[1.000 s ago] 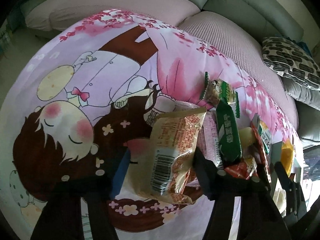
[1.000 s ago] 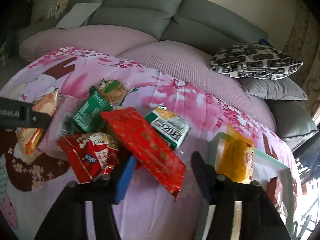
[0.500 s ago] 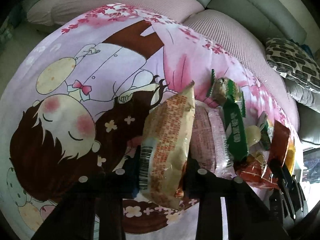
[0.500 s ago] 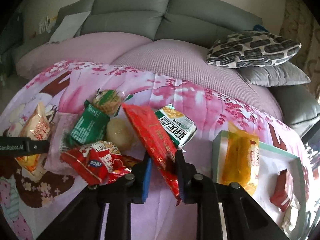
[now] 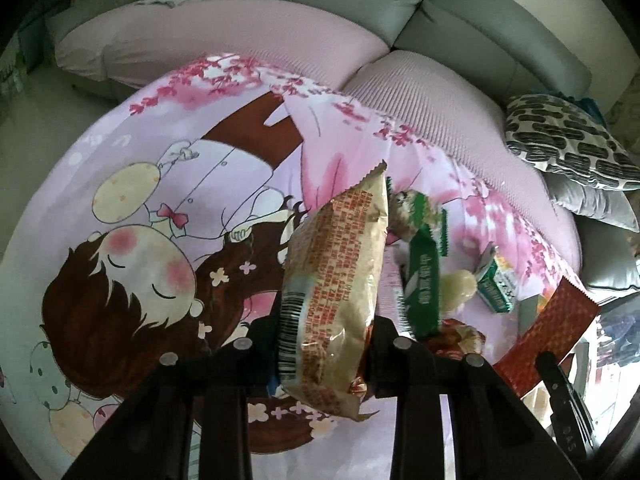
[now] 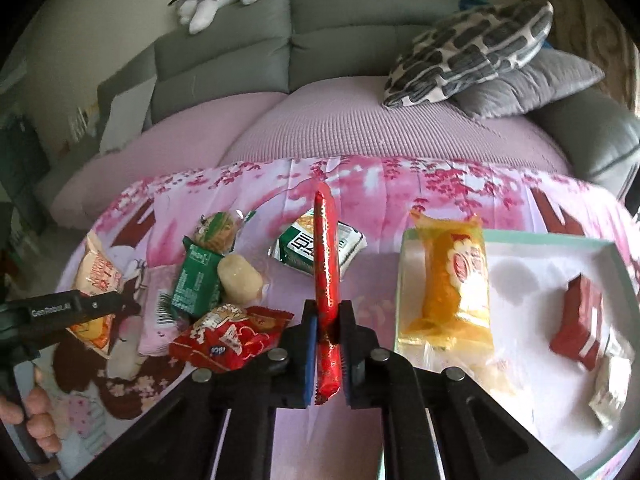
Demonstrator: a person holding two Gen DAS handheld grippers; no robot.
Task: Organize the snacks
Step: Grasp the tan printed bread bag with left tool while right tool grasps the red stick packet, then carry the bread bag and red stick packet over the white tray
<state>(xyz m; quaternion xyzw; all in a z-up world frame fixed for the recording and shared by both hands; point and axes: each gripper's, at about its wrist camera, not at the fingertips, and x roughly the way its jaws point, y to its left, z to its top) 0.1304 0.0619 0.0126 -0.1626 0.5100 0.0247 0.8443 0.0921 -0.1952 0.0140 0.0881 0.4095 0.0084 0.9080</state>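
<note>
Snacks sit piled at nine o'clock of the box (image 6: 608,248). My right tool (image 6: 329,344) pinches the red packet (image 6: 327,264) edge-on so it clears them; my left tool (image 5: 324,340) clamps the tan bread packet (image 5: 336,280), lifted off the pile.

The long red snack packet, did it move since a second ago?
Yes. The long red packet lay flat beside the green and white packet. Now it stands on edge above it, clamped in the right gripper.
</note>
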